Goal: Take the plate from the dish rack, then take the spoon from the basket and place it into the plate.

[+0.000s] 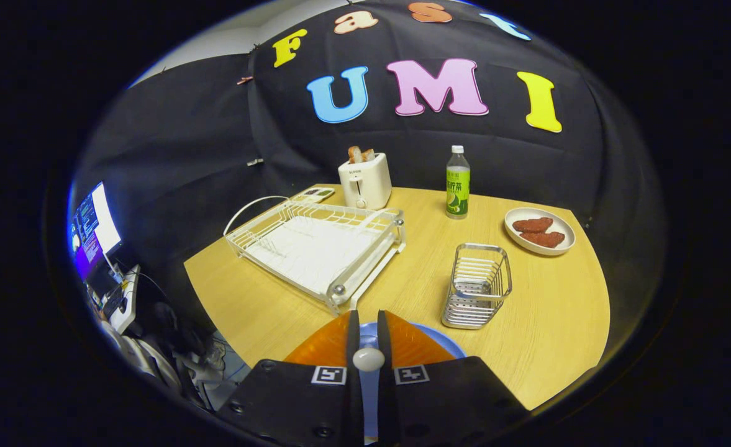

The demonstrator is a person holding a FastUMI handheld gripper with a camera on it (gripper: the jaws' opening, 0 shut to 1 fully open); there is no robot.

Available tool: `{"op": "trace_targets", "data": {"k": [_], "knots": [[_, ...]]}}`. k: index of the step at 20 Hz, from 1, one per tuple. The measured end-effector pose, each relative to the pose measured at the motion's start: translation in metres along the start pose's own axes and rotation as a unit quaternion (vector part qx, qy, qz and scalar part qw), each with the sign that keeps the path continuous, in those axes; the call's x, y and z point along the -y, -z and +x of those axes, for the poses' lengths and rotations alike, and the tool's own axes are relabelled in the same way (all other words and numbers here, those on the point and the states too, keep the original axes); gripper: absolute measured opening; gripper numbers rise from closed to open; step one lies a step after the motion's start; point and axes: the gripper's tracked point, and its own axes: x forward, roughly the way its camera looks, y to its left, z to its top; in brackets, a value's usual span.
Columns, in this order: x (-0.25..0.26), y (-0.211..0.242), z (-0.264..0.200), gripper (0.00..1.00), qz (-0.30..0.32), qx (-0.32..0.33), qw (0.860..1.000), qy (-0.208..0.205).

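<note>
Hidden/unclear: plate (440, 344) mostly covered by the fingers; only a blue arc shows just right of them and a strip in the narrow gap between them. Spoon (368, 359): one pale rounded end visible in that gap, held over the plate; the rest is cut off behind the fingers. Gripper (368, 332) fingers nearly together, both pressing on the spoon.

Left to right:
- Off the tabletop (266, 298), past its left edge: one lit monitor (95, 230), cables and clutter below it, too dark to sort.
- One white dish rack (315, 245), no dishes in it, near corner just ahead of the fingers.
- One small flat device (313, 194) behind the rack, details unreadable.
- One white toaster (365, 180), two slices of toast (361, 154) sticking up.
- One green bottle (457, 183), upright.
- One wire basket (477, 285), upright, just right of and beyond the fingers; contents hard to make out.
- One white dish (539, 231) with two reddish-brown pieces (539, 231), near the right edge.

Open room: bare wood between rack and basket, and right of the basket to the curved edge.
</note>
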Motion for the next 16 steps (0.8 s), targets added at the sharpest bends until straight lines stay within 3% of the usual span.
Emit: {"op": "trace_targets", "data": {"k": [12, 13, 16], "knots": [[0.015, 0.030, -0.010, 0.19, 0.017, -0.032, 0.999, 0.024], [0.017, 0.024, -0.013, 0.27, 0.022, -0.026, 0.999, 0.028], [0.027, 0.010, -0.017, 0.81, 0.040, -0.010, 0.998, 0.036]]}}
